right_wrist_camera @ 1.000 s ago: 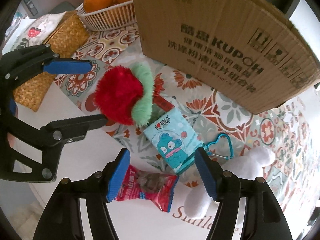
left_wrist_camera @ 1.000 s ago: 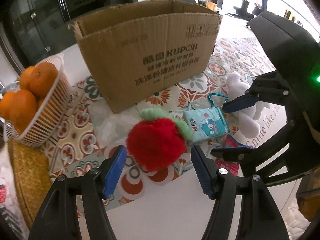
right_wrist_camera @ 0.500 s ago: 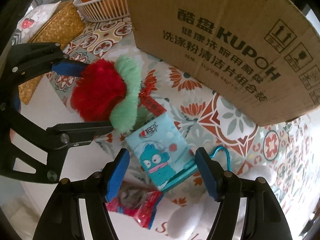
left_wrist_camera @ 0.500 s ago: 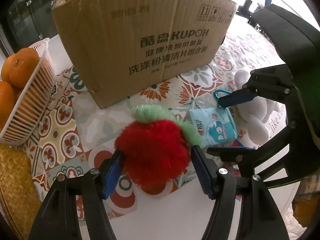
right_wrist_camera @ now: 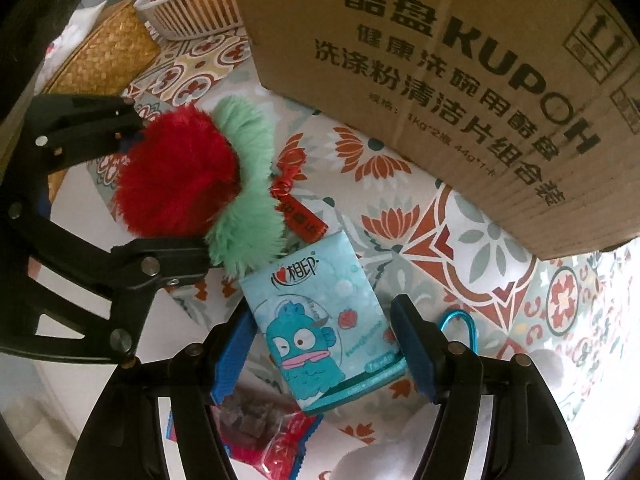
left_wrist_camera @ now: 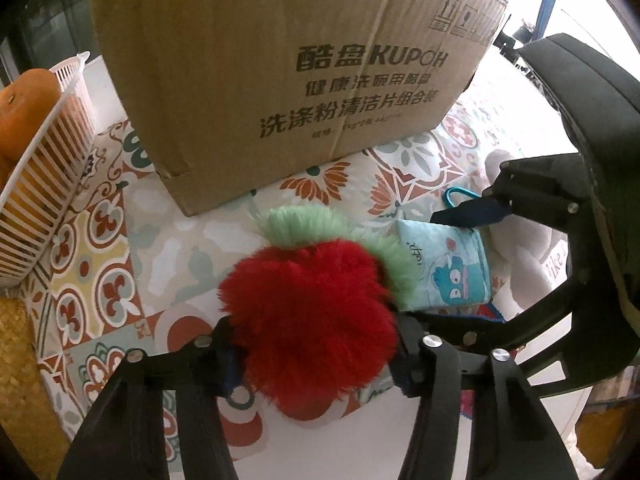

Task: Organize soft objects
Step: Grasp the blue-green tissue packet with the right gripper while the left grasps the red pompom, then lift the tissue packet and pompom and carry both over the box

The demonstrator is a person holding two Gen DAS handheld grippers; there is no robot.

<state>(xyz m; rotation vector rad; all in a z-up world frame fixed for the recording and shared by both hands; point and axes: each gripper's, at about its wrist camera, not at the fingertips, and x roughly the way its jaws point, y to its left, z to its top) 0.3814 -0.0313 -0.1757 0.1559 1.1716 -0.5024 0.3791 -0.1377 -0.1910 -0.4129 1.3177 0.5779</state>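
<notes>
Your left hand-held gripper (left_wrist_camera: pixel 316 354) is closing its jaws onto the red plush strawberry (left_wrist_camera: pixel 312 320), pads buried in fur. Your right hand-held gripper (right_wrist_camera: pixel 324 352) is straddling the blue tissue pack (right_wrist_camera: pixel 320 320), jaws apart. The cardboard box (left_wrist_camera: pixel 280 72) is standing at twelve o'clock.

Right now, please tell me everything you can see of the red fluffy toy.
The red plush toy is a round ball of long shaggy fur with a pale green fluffy collar and a small red tag. It lies on the patterned tablecloth before the cardboard box. The left gripper, whose jaws have just been closing, squeezes its sides.
</notes>
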